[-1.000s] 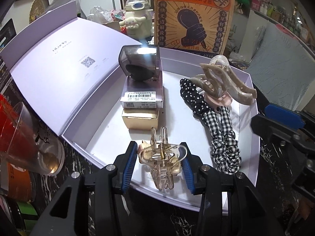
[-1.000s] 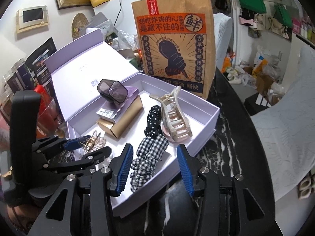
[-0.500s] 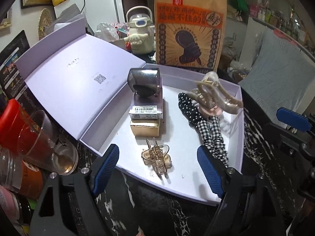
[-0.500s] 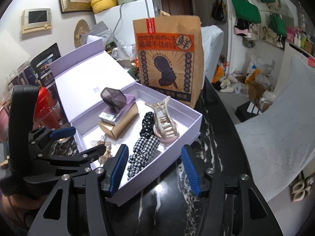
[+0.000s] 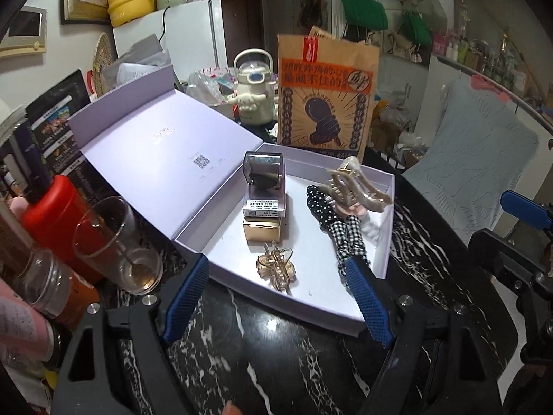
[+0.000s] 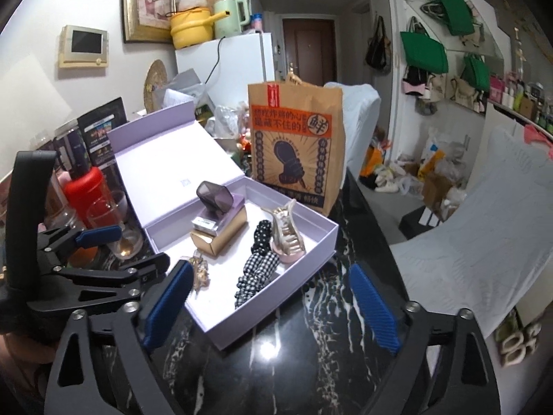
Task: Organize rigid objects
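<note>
Left tongs (image 5: 276, 297) wide, empty; right tongs (image 6: 273, 307) just opened wide, empty. Risk: low pass snags lilac cardboard box (image 5: 304, 302) rim, shifting small amber plastic claw clip (image 5: 276, 271).

Bare box floor (image 5: 321, 269) between small claw clip (image 5: 276, 269) and checked scrunchie (image 5: 349, 242); raised lid (image 5: 166, 159) leftward.
</note>
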